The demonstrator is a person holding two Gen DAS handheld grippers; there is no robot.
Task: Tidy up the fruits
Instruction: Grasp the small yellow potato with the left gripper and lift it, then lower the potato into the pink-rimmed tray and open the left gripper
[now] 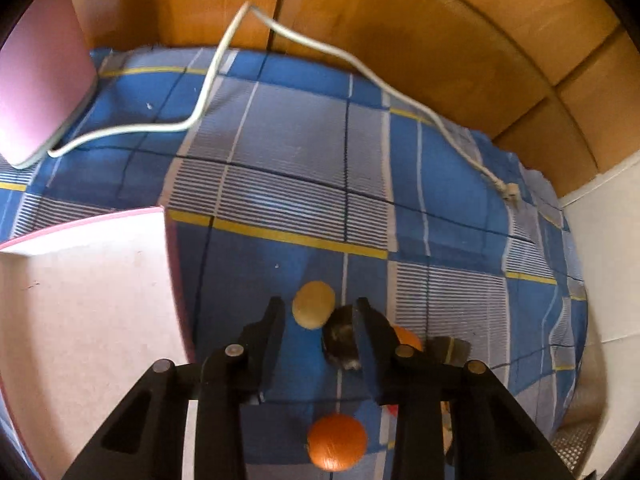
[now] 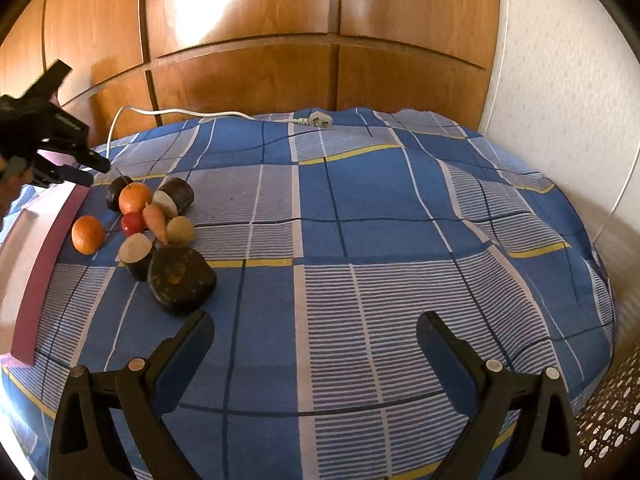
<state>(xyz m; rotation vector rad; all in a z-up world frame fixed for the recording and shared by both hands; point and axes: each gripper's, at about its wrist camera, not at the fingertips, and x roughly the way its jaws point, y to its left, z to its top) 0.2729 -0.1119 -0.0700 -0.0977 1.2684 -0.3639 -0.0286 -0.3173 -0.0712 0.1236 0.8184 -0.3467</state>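
The fruit pile [image 2: 148,236] lies on the blue checked bedsheet [image 2: 360,220], at ten o'clock in the right wrist view, beside the pink tray [image 2: 48,264]. The left gripper [image 1: 320,312] hangs above the pile, jaws released and holding nothing; an orange [image 1: 337,442] sits below it. The right gripper [image 2: 316,332] waits well apart, jaws released and empty.

Hazards:
- Round fruit may roll on the soft sheet if nudged.
- Crowded items risk a double grasp.
- The white cable [image 2: 192,113] at twelve o'clock may snag.

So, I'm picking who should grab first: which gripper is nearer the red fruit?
Left. The left gripper hangs just behind the pile holding the red fruit; the right gripper sits farther off, toward the camera.
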